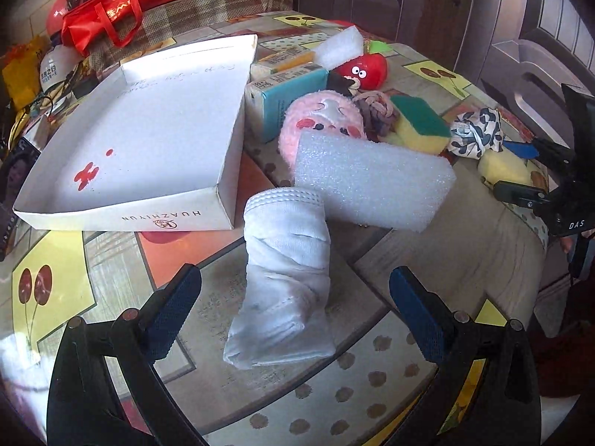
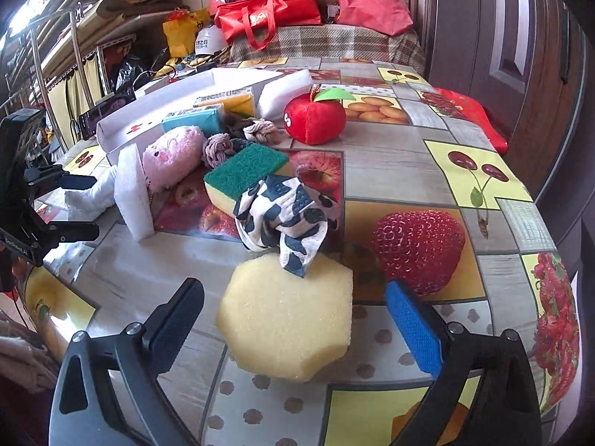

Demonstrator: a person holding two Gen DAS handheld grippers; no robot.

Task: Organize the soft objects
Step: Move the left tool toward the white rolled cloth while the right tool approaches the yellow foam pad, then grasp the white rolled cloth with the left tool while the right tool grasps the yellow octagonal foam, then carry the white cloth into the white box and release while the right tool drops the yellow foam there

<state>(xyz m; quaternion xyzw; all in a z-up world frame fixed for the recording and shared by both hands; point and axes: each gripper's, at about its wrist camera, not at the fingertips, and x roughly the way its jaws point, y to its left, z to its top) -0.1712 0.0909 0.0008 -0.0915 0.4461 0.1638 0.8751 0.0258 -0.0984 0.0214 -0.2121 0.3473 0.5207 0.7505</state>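
Observation:
In the left wrist view my left gripper (image 1: 295, 308) is open, its fingers either side of a rolled white cloth (image 1: 284, 286) lying on the table. A white foam block (image 1: 372, 182) lies just behind it, and a white shallow box (image 1: 148, 130) stands at the left. In the right wrist view my right gripper (image 2: 295, 319) is open around a yellow sponge (image 2: 288, 316). A black-and-white patterned cloth (image 2: 288, 215) rests on its far edge. Behind lie a green-and-yellow scouring sponge (image 2: 241, 173), a pink plush (image 2: 173, 156), a knotted rope (image 2: 238, 137) and a red plush apple (image 2: 316, 117).
Two tissue packs (image 1: 286, 89) and another white foam piece (image 1: 340, 48) lie behind the plush. Red bags (image 1: 111, 7) and a red helmet sit on a checked seat beyond the table. The fruit-patterned tablecloth (image 2: 427, 171) covers the table; its edge curves at the right.

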